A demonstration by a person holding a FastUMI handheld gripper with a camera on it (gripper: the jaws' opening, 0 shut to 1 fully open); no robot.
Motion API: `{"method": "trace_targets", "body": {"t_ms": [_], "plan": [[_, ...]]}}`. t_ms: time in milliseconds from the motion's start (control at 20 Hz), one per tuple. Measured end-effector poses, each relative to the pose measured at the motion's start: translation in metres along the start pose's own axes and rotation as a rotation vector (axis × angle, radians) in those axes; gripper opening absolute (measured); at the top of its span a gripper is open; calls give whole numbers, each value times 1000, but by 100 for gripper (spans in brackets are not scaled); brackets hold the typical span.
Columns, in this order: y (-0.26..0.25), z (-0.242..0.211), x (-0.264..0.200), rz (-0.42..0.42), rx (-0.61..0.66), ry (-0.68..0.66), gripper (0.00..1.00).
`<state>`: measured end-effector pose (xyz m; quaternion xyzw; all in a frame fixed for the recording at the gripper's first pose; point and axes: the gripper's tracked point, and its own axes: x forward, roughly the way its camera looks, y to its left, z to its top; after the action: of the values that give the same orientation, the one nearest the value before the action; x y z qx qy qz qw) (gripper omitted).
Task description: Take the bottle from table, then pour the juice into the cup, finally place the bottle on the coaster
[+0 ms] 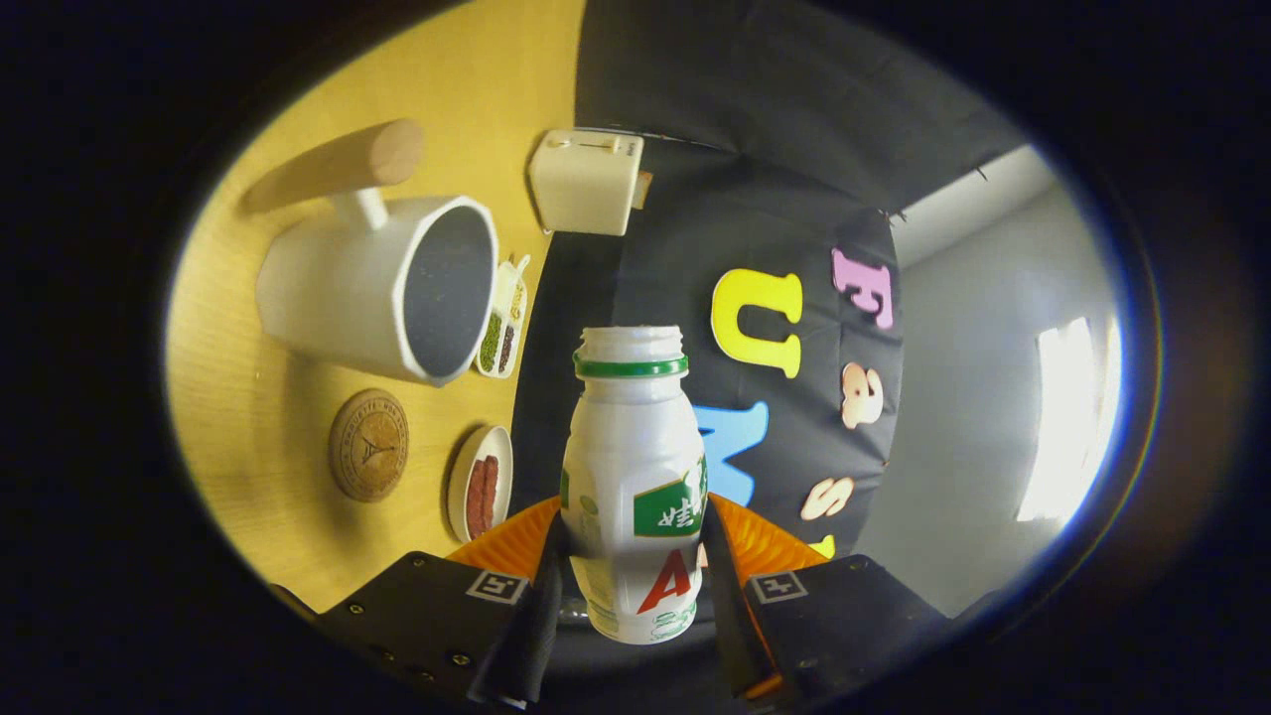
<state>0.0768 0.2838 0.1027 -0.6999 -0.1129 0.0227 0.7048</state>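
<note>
Tool [631, 586] is clamped on the bottle [635, 477], both fingers pressing its sides. Cup [382, 288] and coaster [368, 444] sit off beyond it; bottle's base is cut off.

White toaster [586, 181] at the yellow wooden table's [248, 437] far edge. Narrow divided tray [502, 333] holding green and dark beans. Small round plate [481, 484] with reddish sausages, just beside the tray.

- Gripper [632, 586]: rolled sideways, so the tabletop stands upright in its view.
- Fingers [536, 606]: closed one on each flank of a white plastic bottle [634, 467], both pressing.
</note>
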Motion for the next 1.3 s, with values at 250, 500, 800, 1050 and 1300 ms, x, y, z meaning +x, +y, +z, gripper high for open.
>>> {"method": "trace_targets", "body": {"t_ms": [250,500,800,1050,1300], "plan": [[2,0,5,68,376,5,67],[11,0,14,145,720,8,67],[31,-5,32,237,1174,14,67],[61,-8,48,297,1394,33,67],[82,-3,59,335,1489,43,67]]}}
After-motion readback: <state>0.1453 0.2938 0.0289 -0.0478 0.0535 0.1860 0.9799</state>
